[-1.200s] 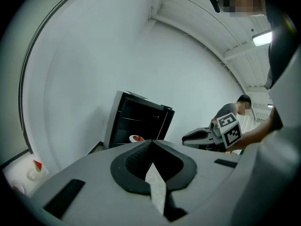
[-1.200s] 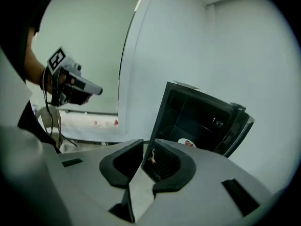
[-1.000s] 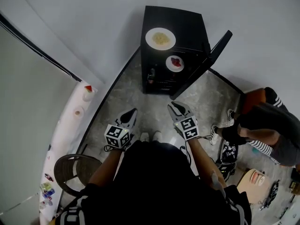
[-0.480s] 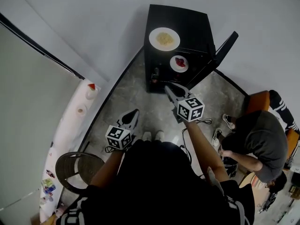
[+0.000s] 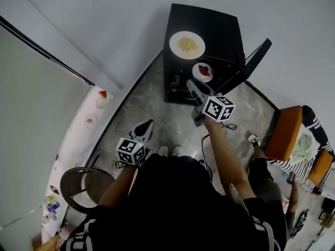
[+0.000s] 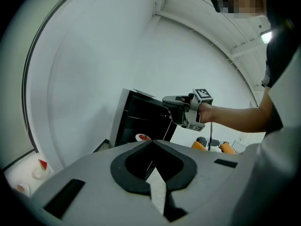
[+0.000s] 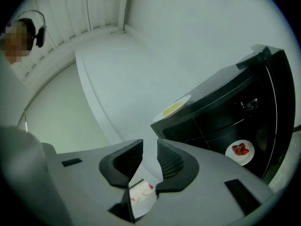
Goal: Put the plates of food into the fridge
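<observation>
Two plates noted: black fridge (image 5: 207, 22), door (image 5: 256, 54) open, stands just ahead of the right gripper (image 5: 191, 83), jaws slightly apart and empty; larger plate of yellow food (image 5: 187, 44) sits on the fridge top beyond the jaws, smaller strawberry plate (image 5: 202, 72) already inside, near the tips. Likely risk: a one-sided rim pinch tilts the top plate and spills food, since the left gripper (image 5: 148, 124), jaws together and empty, hangs back. No readable writing, only square markers on the gripper cubes (image 5: 219, 107).

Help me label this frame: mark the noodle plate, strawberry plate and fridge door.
noodle plate (image 5: 174, 42), head view, white left rim.
strawberry plate (image 5: 197, 77), head view, white lower-left rim.
fridge door (image 5: 255, 60), head view, middle of its open panel.
</observation>
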`<state>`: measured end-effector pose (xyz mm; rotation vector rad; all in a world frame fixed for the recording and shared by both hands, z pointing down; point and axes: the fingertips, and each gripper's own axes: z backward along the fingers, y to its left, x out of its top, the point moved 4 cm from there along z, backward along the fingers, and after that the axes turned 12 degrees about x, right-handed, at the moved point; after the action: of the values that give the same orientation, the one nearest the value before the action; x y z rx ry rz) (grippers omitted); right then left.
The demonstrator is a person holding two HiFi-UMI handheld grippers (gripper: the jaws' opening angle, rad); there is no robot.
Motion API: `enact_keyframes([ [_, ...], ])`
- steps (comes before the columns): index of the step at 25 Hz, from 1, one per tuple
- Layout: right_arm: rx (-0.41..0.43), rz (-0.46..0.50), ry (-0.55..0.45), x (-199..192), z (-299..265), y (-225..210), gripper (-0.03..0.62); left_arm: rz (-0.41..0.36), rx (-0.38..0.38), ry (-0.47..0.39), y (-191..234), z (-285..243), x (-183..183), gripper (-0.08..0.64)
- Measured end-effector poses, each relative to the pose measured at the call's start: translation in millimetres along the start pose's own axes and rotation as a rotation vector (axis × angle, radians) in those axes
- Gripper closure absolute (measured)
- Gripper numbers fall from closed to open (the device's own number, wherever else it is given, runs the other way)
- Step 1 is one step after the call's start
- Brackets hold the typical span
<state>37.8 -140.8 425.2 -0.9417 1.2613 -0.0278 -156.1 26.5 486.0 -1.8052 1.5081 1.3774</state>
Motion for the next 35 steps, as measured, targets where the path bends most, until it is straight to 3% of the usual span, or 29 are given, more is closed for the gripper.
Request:
enact_keyframes([
  [5, 0.036, -0.195, -0.155, 27, -15, -19, 0.484, -0.006, -0.004, 0.0, -2, -9, 7, 0.54],
  [15, 0.034, -0.422, -0.339, 46, -33, -48, 0.453, 0.006, 0.022, 0.022, 8, -16, 5, 0.539],
  [35, 0.01, -0.691, -0.439, 48, -54, -83, 0.449, 0.009, 0.037, 0.026, 9, -11, -4, 0.54],
])
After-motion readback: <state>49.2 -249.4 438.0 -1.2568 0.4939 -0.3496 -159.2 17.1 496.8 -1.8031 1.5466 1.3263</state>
